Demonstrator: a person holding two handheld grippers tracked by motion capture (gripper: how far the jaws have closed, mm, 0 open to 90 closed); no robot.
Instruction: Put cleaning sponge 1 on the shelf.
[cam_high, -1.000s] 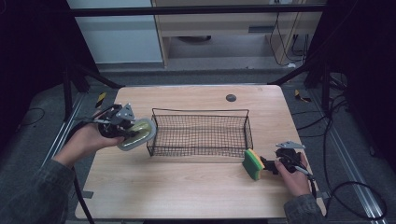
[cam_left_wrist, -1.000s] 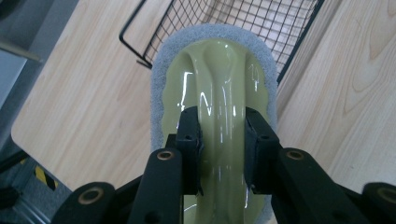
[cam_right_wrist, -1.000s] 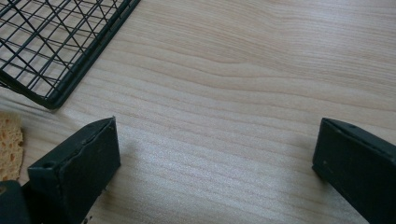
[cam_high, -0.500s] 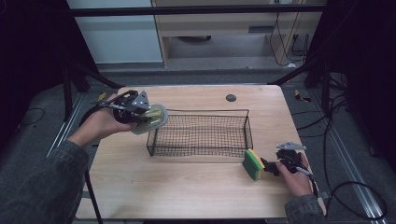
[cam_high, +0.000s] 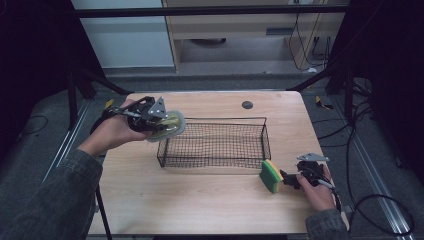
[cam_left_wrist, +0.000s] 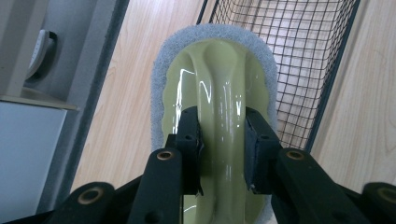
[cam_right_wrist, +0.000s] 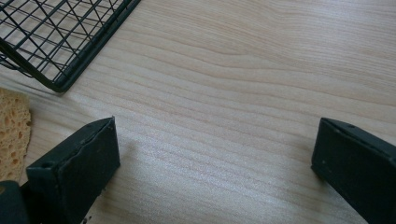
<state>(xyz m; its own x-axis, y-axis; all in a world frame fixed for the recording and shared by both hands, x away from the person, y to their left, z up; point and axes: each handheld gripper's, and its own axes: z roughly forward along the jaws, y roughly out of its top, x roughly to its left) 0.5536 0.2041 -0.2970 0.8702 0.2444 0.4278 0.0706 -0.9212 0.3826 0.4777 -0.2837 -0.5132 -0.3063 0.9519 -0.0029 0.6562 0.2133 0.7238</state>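
Observation:
My left gripper (cam_high: 152, 119) is shut on the pale green handle of a scrubber (cam_high: 169, 125) with a grey pad. It holds the scrubber in the air over the far left corner of the black wire basket (cam_high: 220, 120). In the left gripper view both pads (cam_left_wrist: 190, 140) press the handle of the scrubber (cam_left_wrist: 215, 60), with the basket (cam_left_wrist: 303, 56) behind it. My right gripper (cam_high: 287, 178) rests low at the table's front right, next to a yellow and green sponge (cam_high: 270, 176). Its jaws (cam_right_wrist: 215, 144) stand wide open over bare wood, and the sponge (cam_right_wrist: 11, 135) lies outside one jaw.
The basket (cam_right_wrist: 60, 42) sits mid-table. A small dark round disc (cam_high: 247, 104) lies near the far edge. A yellow and black object (cam_high: 109, 104) sits past the table's far left corner. Bare wood (cam_high: 200, 200) spreads in front of the basket.
The left hand has carried the scrubber up and away from beside the basket's left end to over its far left corner. The right gripper and sponge have stayed put.

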